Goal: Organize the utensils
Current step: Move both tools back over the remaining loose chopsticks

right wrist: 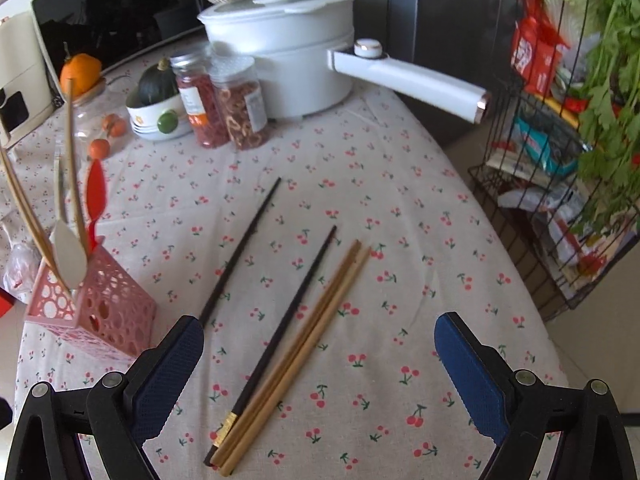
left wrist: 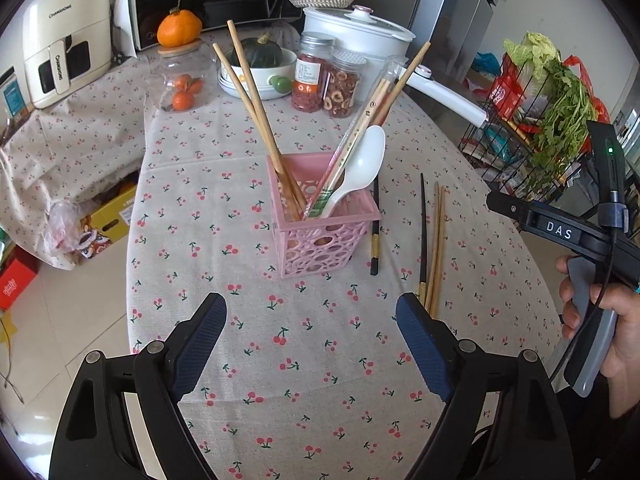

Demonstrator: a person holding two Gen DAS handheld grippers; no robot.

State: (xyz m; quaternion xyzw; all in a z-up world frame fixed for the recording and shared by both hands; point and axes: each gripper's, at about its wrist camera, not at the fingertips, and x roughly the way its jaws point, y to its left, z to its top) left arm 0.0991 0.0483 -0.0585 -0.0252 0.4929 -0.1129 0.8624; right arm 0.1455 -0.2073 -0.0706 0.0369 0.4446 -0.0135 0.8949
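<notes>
A pink perforated holder [left wrist: 320,232] stands mid-table with several wooden chopsticks [left wrist: 256,104], a wrapped pair and a white spoon [left wrist: 360,168] leaning in it. My left gripper [left wrist: 310,308] hovers open just in front of it, nothing between its fingers. To the right of the holder [right wrist: 104,312], loose on the cherry-print cloth, lie one black chopstick [right wrist: 244,244], a second black chopstick [right wrist: 296,312] and a wooden pair [right wrist: 320,320] beside it. My right gripper [right wrist: 320,326] stands open above the near ends of that group, touching none of them. A hand [left wrist: 600,320] holds its handle.
At the back stand a white pot [right wrist: 280,60] with its long handle [right wrist: 408,80] sticking out right, two jars [right wrist: 240,108], a bowl with a squash [left wrist: 260,64] and a glass jar of oranges [left wrist: 180,76]. A wire rack of greens [right wrist: 560,160] stands past the table's right edge.
</notes>
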